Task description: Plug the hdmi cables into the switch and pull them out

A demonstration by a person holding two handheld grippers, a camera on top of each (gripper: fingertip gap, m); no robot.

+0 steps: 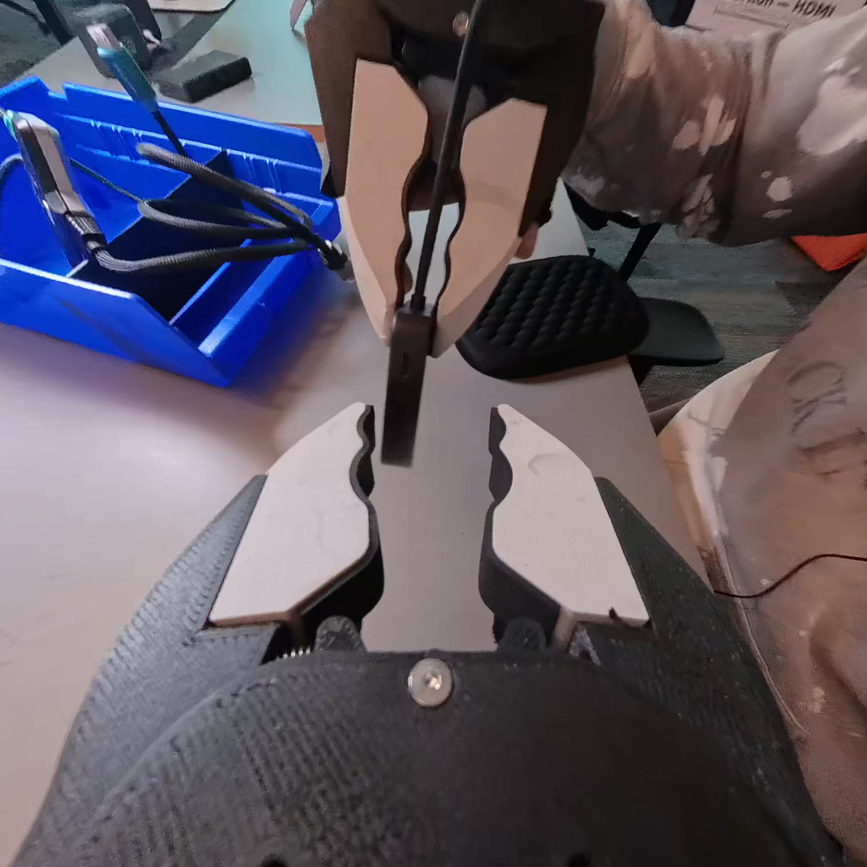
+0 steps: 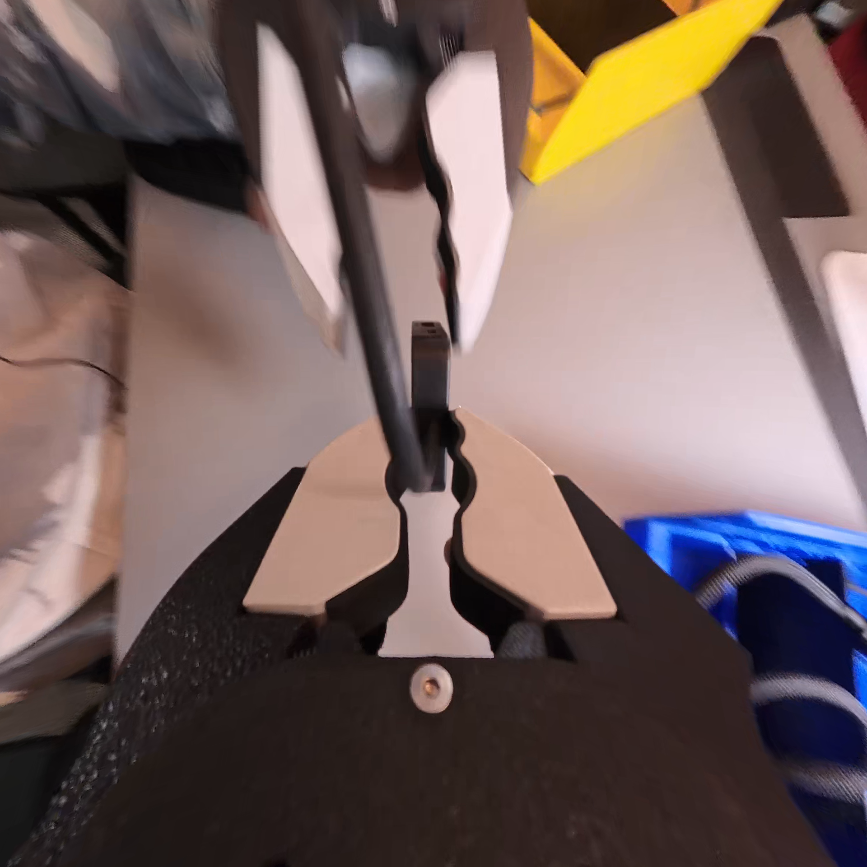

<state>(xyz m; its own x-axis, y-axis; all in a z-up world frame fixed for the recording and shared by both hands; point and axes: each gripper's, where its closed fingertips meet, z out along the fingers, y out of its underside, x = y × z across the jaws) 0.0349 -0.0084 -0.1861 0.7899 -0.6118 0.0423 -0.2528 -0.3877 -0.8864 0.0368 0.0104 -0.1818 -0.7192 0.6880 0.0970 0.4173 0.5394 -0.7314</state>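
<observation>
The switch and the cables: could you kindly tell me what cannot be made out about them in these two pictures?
- Switch, left wrist view: motion-blurred; its end ports face away, so none can be counted.
- Switch, right wrist view: its near end is hidden between the right claw fingers and behind its black cord.
- Braided cables in the blue bin: their lower ends are hidden by the bin's dividers.
- Left claw, right wrist view: heavily blurred.
</observation>
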